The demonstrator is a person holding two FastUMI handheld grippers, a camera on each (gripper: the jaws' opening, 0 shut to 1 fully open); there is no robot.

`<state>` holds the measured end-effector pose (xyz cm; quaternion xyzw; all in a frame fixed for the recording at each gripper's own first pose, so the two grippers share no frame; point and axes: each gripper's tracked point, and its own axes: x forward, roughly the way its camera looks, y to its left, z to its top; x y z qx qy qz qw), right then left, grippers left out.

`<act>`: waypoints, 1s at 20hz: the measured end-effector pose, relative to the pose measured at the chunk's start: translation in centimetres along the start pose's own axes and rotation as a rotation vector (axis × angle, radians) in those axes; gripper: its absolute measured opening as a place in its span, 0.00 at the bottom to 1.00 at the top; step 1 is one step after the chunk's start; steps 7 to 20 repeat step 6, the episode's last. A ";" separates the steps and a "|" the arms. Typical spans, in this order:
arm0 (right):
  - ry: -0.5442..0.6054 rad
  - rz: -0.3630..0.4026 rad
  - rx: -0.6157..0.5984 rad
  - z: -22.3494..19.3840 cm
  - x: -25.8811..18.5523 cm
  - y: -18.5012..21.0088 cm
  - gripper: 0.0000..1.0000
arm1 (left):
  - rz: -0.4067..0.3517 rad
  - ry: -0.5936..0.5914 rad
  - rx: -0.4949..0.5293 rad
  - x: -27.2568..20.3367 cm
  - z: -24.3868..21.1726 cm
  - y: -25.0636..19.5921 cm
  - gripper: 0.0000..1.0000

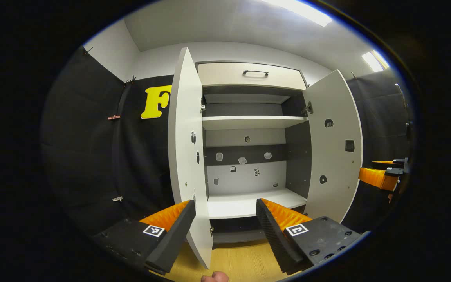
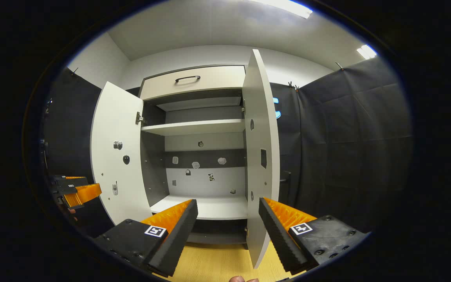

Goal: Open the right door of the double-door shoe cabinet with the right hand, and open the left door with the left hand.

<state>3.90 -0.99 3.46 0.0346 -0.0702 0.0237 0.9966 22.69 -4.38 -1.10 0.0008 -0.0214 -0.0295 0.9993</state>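
Standing wide, both doors [image 1: 184, 156] [image 2: 260, 156]; each claw [image 1: 225, 231] [image 2: 227, 231] spread, seemingly untouching.

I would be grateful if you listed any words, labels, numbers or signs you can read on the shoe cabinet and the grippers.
No readable words or numbers.
Left gripper: square black-and-white marker on each finger, a pattern, not text.
Right gripper: the same kind of markers.
Stickers on the cabinet's back panel, left door and right door: too small to read.
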 end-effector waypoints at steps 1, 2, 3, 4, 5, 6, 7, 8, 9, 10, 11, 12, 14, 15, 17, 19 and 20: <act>0.001 0.001 -0.001 0.0 0.0 0.0 0.99 | 0.000 0.000 0.000 0.0 0.0 0.0 0.96; 0.003 0.001 0.000 -0.1 0.0 0.0 0.99 | 0.000 -0.002 0.000 0.0 0.0 0.0 0.96; 0.002 0.002 0.002 0.0 0.0 0.1 0.99 | 0.002 0.000 0.001 0.0 0.1 0.1 0.96; 0.002 0.003 0.004 0.0 0.0 0.1 0.99 | 0.002 -0.001 0.000 -0.1 0.0 0.1 0.96; 0.001 0.004 0.002 0.0 -0.1 0.2 0.99 | 0.002 0.001 -0.001 -0.1 0.0 0.0 0.96; 0.001 0.003 0.000 0.0 -0.1 0.1 0.99 | 0.003 0.000 -0.003 -0.1 0.0 0.0 0.96; 0.001 0.003 0.000 0.0 -0.1 0.1 0.99 | 0.003 0.000 -0.003 -0.1 0.0 0.0 0.96; 0.001 0.003 0.000 0.0 -0.1 0.1 0.99 | 0.003 0.000 -0.003 -0.1 0.0 0.0 0.96; 0.001 0.003 0.000 0.0 -0.1 0.1 0.99 | 0.003 0.000 -0.003 -0.1 0.0 0.0 0.96; 0.001 0.003 0.000 0.0 -0.1 0.1 0.99 | 0.003 0.000 -0.003 -0.1 0.0 0.0 0.96; 0.001 0.003 0.000 0.0 -0.1 0.1 0.99 | 0.003 0.000 -0.003 -0.1 0.0 0.0 0.96; 0.001 0.003 0.000 0.0 -0.1 0.1 0.99 | 0.003 0.000 -0.003 -0.1 0.0 0.0 0.96; 0.001 0.003 0.000 0.0 -0.1 0.1 0.99 | 0.003 0.000 -0.003 -0.1 0.0 0.0 0.96; 0.001 0.003 0.000 0.0 -0.1 0.1 0.99 | 0.003 0.000 -0.003 -0.1 0.0 0.0 0.96; 0.001 0.003 0.000 0.0 -0.1 0.1 0.99 | 0.003 0.000 -0.003 -0.1 0.0 0.0 0.96; 0.001 0.003 0.000 0.0 -0.1 0.1 0.99 | 0.003 0.000 -0.003 -0.1 0.0 0.0 0.96; 0.001 0.003 0.000 0.0 -0.1 0.1 0.99 | 0.003 0.000 -0.003 -0.1 0.0 0.0 0.96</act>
